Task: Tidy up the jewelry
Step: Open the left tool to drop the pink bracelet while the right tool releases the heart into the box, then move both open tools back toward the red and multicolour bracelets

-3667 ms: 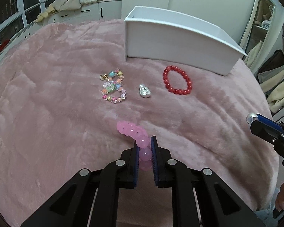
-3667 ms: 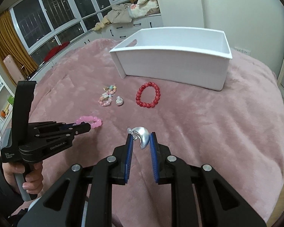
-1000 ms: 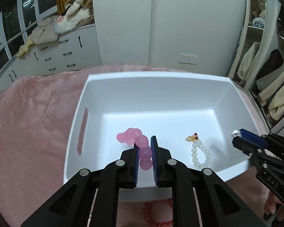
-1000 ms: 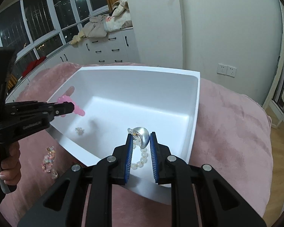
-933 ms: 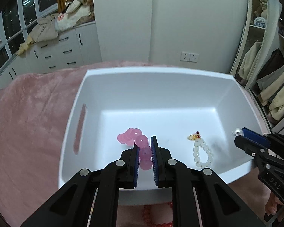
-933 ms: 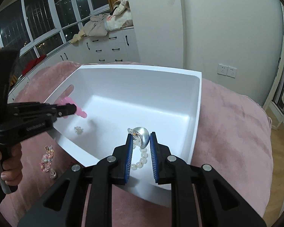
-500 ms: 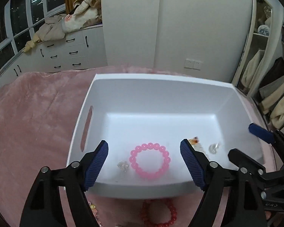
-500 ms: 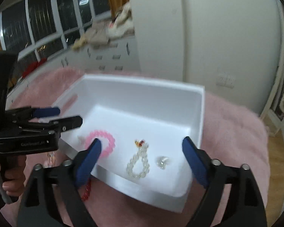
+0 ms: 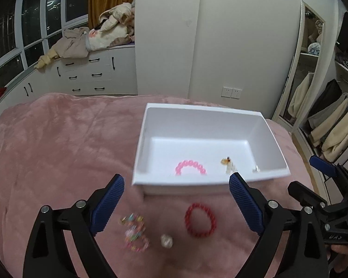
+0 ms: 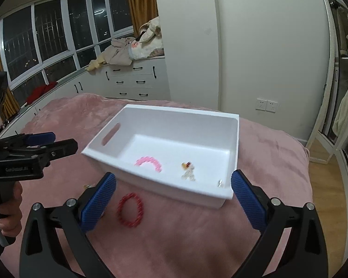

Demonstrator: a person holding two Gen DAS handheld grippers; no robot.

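Pink blanket (image 9: 58, 139) spread over the bed, white bin (image 9: 206, 125) set on it, red bracelet (image 9: 200, 220) laid in front, left tongs (image 9: 174, 199) and right tongs (image 10: 172, 197) empty, jaws being opened wide.

Jewelry partly gathered in the open white plastic bin (image 9: 150, 125)

Inside are seen a pink bead bracelet (image 9: 190, 167), a white bead bracelet (image 10: 188, 171) and a silver charm (image 10: 219, 183); a red bead bracelet (image 9: 200, 220), multicoloured beads (image 9: 134, 234) and another silver charm (image 9: 166, 240) lie on the bed.

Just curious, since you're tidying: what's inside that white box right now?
Inside the white box: a pink bracelet, a pale bead bracelet and a small silver piece. Its near wall hides part of the floor.
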